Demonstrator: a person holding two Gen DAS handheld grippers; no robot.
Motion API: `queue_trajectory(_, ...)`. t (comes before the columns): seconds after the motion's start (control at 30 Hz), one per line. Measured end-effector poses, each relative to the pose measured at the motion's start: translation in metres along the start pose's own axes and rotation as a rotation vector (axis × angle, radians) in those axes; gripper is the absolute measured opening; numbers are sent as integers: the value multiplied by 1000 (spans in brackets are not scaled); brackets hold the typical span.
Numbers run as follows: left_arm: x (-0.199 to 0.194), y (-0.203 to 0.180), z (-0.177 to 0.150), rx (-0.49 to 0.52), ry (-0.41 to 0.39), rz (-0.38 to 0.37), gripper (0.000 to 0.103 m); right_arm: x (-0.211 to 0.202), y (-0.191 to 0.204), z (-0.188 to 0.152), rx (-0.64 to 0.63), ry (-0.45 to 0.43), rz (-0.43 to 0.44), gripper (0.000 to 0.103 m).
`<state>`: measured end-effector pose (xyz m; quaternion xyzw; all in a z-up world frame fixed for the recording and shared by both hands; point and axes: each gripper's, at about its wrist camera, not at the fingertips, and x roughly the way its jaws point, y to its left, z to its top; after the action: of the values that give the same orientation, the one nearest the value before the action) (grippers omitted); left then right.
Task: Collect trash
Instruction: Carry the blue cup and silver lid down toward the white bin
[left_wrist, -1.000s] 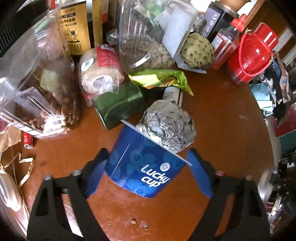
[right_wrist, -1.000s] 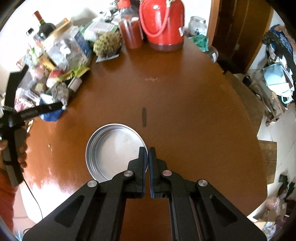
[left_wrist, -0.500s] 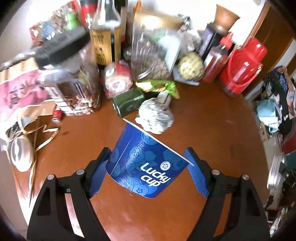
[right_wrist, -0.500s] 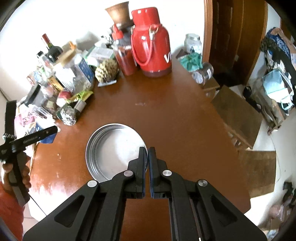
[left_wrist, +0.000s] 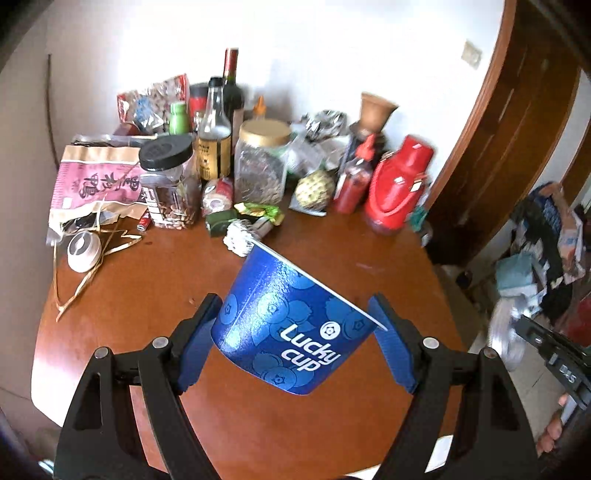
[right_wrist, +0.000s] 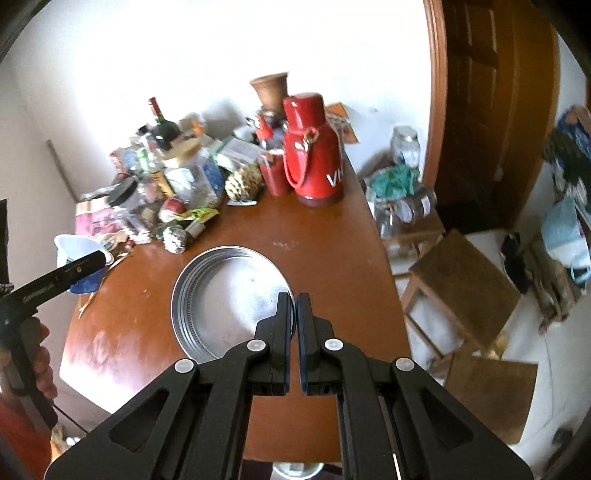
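My left gripper (left_wrist: 295, 328) is shut on a blue "Lucky cup" paper cup (left_wrist: 291, 328), held tilted above the brown table (left_wrist: 155, 302). The cup also shows at the left of the right wrist view (right_wrist: 79, 254). My right gripper (right_wrist: 293, 310) is shut on the rim of a round silver tin lid (right_wrist: 229, 299), held above the table. A crumpled foil ball (left_wrist: 240, 240) lies on the table beyond the cup; it also shows in the right wrist view (right_wrist: 175, 238). A green snack wrapper (left_wrist: 258, 212) lies just behind it.
Jars, bottles and bags crowd the table's far side: a nut jar (left_wrist: 168, 184), a seed jar (left_wrist: 262, 162), a red thermos (left_wrist: 397, 192) and a pink bag (left_wrist: 92, 184). A white tape roll (left_wrist: 83, 251) lies at left. Wooden stools (right_wrist: 461, 288) stand right of the table.
Both grippers have lifted up and back from the table, the left with the cup, the right with the tin lid. The foil ball now lies far below the cup.
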<state>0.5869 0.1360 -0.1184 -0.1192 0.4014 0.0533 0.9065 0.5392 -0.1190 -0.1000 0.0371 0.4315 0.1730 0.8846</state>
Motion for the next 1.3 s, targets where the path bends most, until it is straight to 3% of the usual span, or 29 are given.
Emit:
queue_trajectory(0.4,-118,-40,-47,-13,-168,17,80,-67,12,-11,-90,-105,83,3)
queue_trajectory(0.7,-182,-39,-85,38,-245,-16,80,-114,41,-54,-99,-155,70,3)
queue_trajectory(0.9,-228,-24,-138,67,-249,-51,80,-148,67,-108,-78,-147,45,3)
queue_trajectory(1.13,-271,0,-212,76,-180,-70,80,-178,98,-174,-88,-89,33,3)
queue_trajectory(1.3,-284,10,-243,64,-139,-81,80,-191,108,-205,-89,-47,19,3)
